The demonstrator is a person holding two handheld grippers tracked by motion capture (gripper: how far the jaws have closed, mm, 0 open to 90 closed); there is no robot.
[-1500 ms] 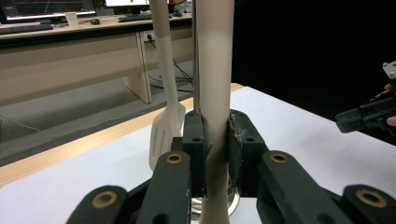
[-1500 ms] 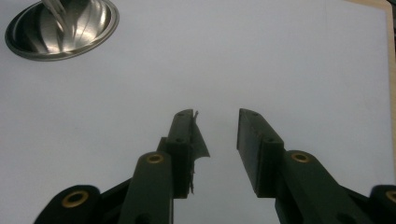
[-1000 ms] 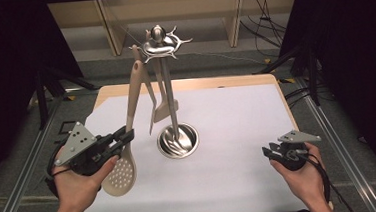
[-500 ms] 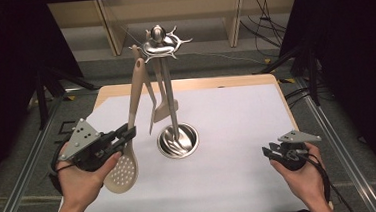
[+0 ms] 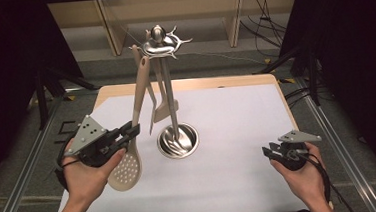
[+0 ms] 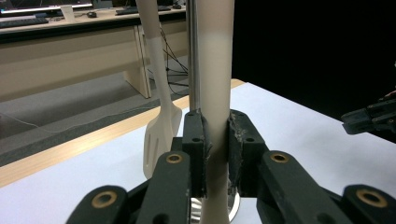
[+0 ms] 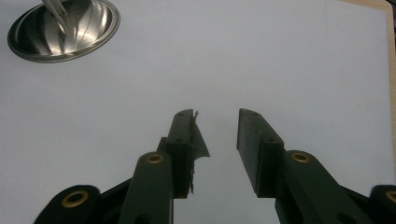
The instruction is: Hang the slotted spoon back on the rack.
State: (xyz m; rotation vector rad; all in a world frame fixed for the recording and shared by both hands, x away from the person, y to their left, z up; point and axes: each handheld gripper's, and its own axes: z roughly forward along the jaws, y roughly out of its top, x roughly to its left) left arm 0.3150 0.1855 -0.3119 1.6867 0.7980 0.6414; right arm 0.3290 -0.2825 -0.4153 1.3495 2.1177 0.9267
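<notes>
White sheet covers the table, dark room around it. Left gripper pinches the handle of a beige slotted spoon, both pads pressed on it; spoon leans against the metal rack, bowl near the left hand. 1 beige spatula hangs behind. Right gripper rests well apart, fingers spread, nothing between.
</notes>
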